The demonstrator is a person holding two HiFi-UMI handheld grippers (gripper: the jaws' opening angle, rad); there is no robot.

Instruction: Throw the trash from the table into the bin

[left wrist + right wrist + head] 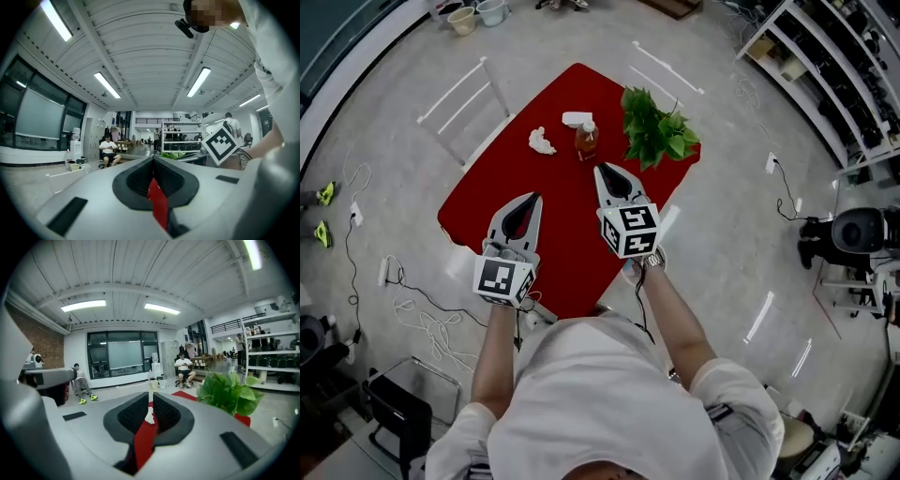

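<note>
Two sets of tongs, left gripper [532, 199] and right gripper [604, 171], both clenched on nothing over the middle of the red table [572, 253]. The crumpled tissue [542, 141] sits by the far left edge, just beside the orange bottle [587, 141]. A flat white scrap [576, 118] lies behind the bottle, maybe another tissue. The plant [656, 127] is near the right corner.

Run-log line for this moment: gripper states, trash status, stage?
left gripper: shut, empty | right gripper: shut, empty | crumpled tissue: on red table, untouched | stage: pre-grasp, nothing picked
</note>
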